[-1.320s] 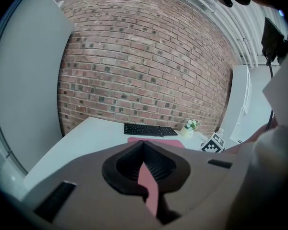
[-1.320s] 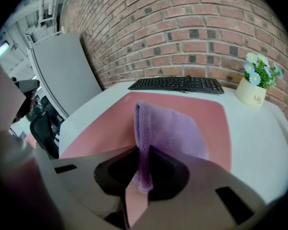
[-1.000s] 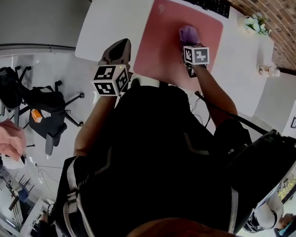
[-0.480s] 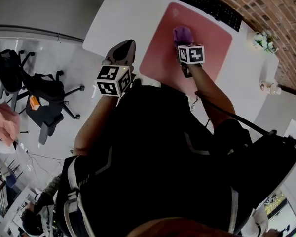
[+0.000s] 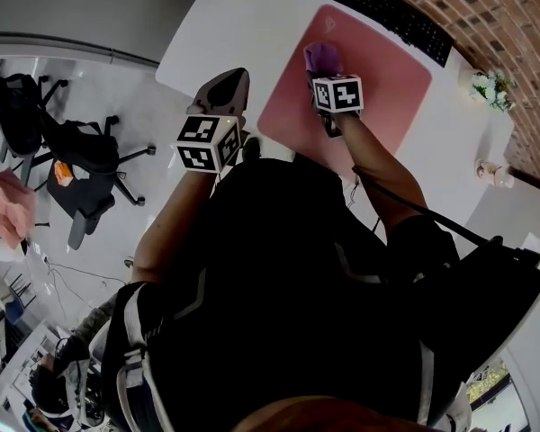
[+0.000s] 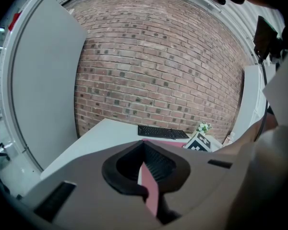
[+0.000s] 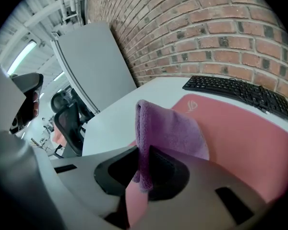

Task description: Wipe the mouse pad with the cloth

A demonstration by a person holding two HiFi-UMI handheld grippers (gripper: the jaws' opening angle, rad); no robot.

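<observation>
A pink mouse pad (image 5: 387,84) lies on the white table (image 5: 243,25), in front of a black keyboard (image 5: 387,12). My right gripper (image 5: 324,68) is shut on a purple cloth (image 5: 322,58) and presses it onto the pad's left part. In the right gripper view the cloth (image 7: 168,133) stands folded between the jaws of the right gripper (image 7: 143,159), draped over the mouse pad (image 7: 245,143). My left gripper (image 5: 223,88) hovers at the table's near edge, left of the pad, shut on nothing. In its own view the left gripper (image 6: 144,155) shows only a thin slit.
The keyboard (image 7: 235,94) runs along the pad's far side under a brick wall. A small flower pot (image 5: 490,88) and a little bottle (image 5: 490,171) stand at the table's right end. Office chairs (image 5: 81,178) stand on the floor to the left.
My right gripper has slid the cloth leftward across the pad, from its middle to its left part. The left gripper has stayed where it was.
</observation>
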